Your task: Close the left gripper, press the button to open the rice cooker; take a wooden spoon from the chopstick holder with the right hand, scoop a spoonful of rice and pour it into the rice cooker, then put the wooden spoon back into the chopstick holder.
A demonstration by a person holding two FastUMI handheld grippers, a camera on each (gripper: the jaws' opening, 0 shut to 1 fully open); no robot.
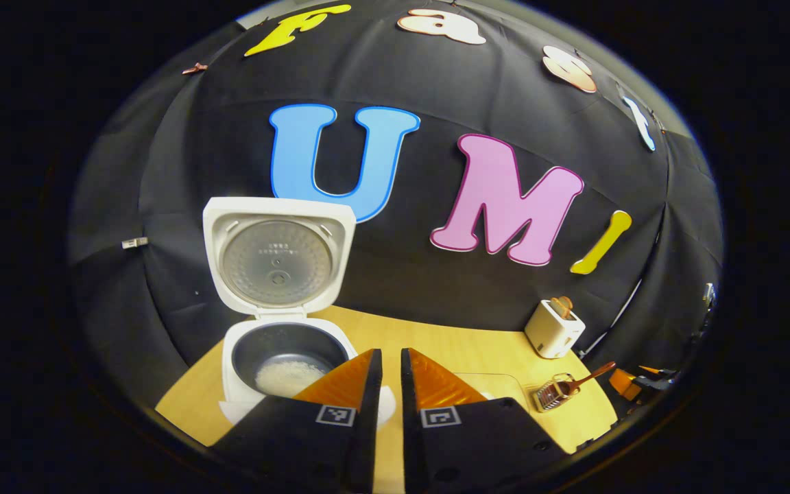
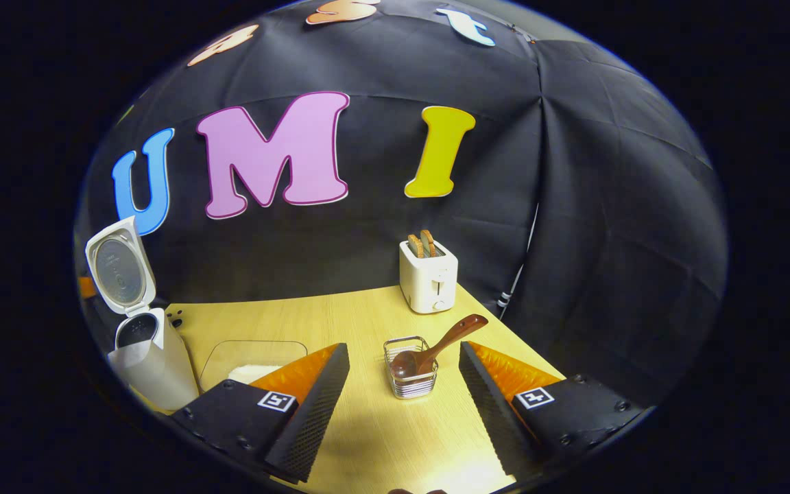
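A: Where does the rice cooker (image 1: 278, 343) stand?

B: At the left end of the wooden table (image 1: 463, 350), lid (image 1: 277, 255) swung fully up against the black cloth wall. In the left gripper view the dark inner pot is open to the camera, and a pale patch of rice (image 1: 289, 376) lies at its bottom.

A: And the left gripper (image 1: 391, 374)?

B: Its two fingers are drawn nearly together, a thin slit between them, and nothing is pinched there. It hangs just in front of the cooker's rim, apart from it as far as I can judge; the fisheye bend makes contact hard to rule out.

A: The wooden spoon (image 2: 436, 346)?

B: It sits in the chopstick holder (image 2: 410, 376), a small wire basket, bowl end down inside, handle leaning up and to the right over the rim. In the left gripper view the same holder (image 1: 551, 394) shows near the table's right edge, spoon handle (image 1: 590, 376) poking out.

A: Right gripper (image 2: 403, 384)?

B: Fingers spread wide, one on each side of the holder, touching neither it nor the spoon. The holder stands between them, a little beyond the tips.

A: Anything else on the table?

B: A clear container (image 2: 251, 357) with white rice (image 2: 251, 372) in it, between cooker and holder, partly behind the right gripper's left finger. A white toaster (image 2: 428, 276) with two slices of toast (image 2: 421, 244) stands at the back by the wall
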